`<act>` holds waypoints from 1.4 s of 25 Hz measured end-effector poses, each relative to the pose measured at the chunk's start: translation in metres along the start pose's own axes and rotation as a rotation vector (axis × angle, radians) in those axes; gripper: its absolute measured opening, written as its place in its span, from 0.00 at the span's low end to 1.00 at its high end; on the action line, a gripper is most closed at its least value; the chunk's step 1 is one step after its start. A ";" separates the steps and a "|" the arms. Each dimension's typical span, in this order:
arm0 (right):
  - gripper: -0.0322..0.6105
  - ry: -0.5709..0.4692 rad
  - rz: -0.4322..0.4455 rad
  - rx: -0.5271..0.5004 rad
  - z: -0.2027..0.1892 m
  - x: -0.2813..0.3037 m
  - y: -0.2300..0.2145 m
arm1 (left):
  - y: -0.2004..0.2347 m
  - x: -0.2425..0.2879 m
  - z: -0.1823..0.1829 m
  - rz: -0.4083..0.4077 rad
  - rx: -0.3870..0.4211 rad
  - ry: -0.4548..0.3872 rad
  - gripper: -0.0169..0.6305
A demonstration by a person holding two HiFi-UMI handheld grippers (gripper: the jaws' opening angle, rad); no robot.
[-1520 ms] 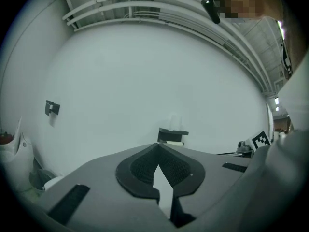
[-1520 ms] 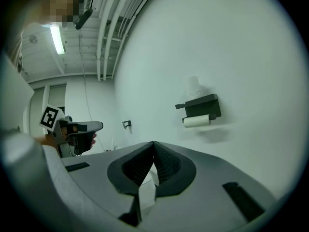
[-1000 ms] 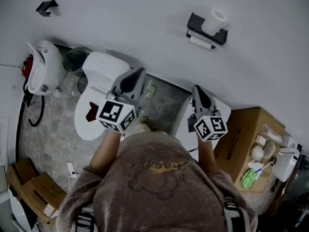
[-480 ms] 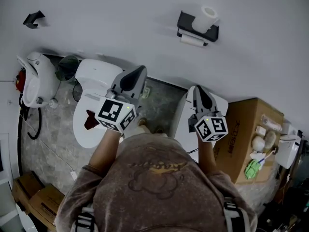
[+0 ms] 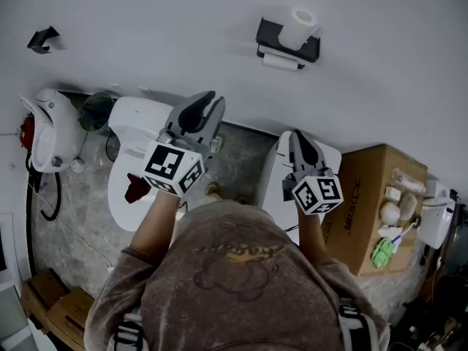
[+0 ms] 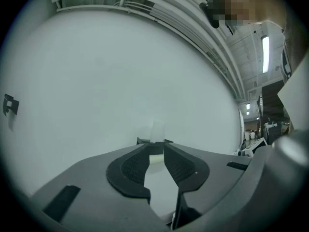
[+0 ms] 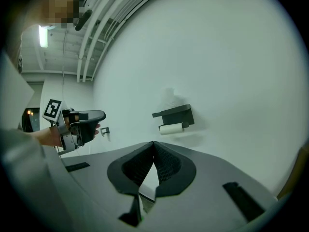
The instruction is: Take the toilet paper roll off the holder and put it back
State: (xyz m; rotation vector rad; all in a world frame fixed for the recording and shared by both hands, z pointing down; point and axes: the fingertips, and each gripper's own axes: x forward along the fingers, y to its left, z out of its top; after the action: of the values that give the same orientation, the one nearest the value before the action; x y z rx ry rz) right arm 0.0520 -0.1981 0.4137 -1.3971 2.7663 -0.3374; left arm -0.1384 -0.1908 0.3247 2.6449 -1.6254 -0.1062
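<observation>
Head view: white cylindrical toilet paper roll (image 5: pixel 300 19) stands upright on top of the black wall-mounted holder (image 5: pixel 310 47), with a second roll (image 5: pixel 281 62) lying on the bar beneath; left gripper (image 5: pixel 208 101) and right gripper (image 5: pixel 296 134) are both held low, well apart from the holder, over a white ceramic toilet (image 5: pixel 139 123)
Left gripper view: jaws a narrow slit apart and opening, nothing between them; the holder and upright roll show far off on the pale grey wall (image 6: pixel 96 81), lined up with the gap
Right gripper view: jaw tips closed together, empty; holder up and to the right, left gripper off to the side
Step in hand: approach, I judge; nothing is grasped and the roll is not yet off the holder
Next move: probably raise the left gripper to the roll, spread the jaws wider than it, then close gently so the soft paper is not crushed
</observation>
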 end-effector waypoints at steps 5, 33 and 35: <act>0.05 -0.010 -0.013 0.009 0.001 -0.003 -0.003 | -0.005 0.023 0.008 -0.071 0.022 0.006 0.34; 0.05 -0.022 -0.192 0.072 -0.007 -0.033 -0.048 | -0.012 0.209 0.018 -0.250 0.114 0.055 0.65; 0.05 -0.021 -0.207 0.075 -0.008 -0.036 -0.051 | -0.014 0.221 0.019 -0.258 0.121 0.060 0.65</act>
State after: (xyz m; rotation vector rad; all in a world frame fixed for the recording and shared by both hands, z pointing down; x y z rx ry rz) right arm 0.1134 -0.1970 0.4291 -1.6608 2.5683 -0.4247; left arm -0.0277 -0.3813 0.2963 2.9058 -1.3065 0.0669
